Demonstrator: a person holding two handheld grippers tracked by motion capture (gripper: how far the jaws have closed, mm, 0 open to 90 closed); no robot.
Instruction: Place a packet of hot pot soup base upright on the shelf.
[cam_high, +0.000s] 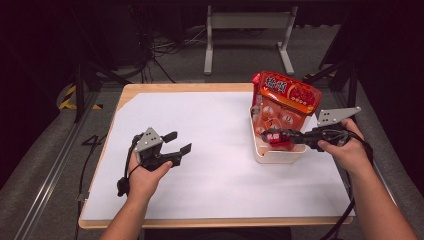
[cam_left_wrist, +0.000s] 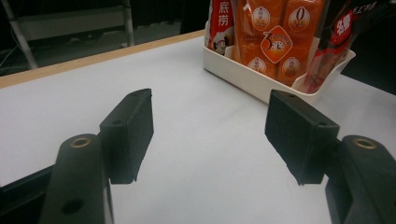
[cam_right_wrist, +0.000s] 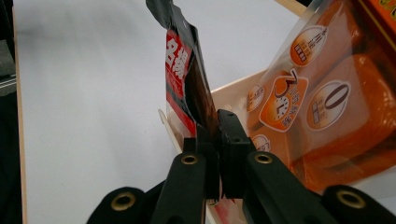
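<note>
The table (cam_high: 210, 150), covered with a white sheet, carried a white tray (cam_high: 272, 152) near its right edge, toward the far right corner. A large orange bag of snacks (cam_high: 286, 102) stood upright in the tray, leaning toward the far edge, so that part of the packing looked finished. Against the tray's near wall stood a smaller red-and-black packet (cam_right_wrist: 180, 79), and this was the piece in hand. The right gripper (cam_high: 278, 135) had its jaws closed tight on the packet's lower edge, holding the thin packet on end with its bottom already down inside the tray, just beside the orange bag. The packet seemed almost seated; what remained, by the look of it, was to let go and draw the gripper clear without tipping the packet over the wall. The left gripper (cam_high: 176, 142) rested on the sheet toward the table's left edge, well apart from the tray, its jaws standing wide with nothing between them. No further loose goods lay on the sheet, so the packing appeared close to its end
</note>
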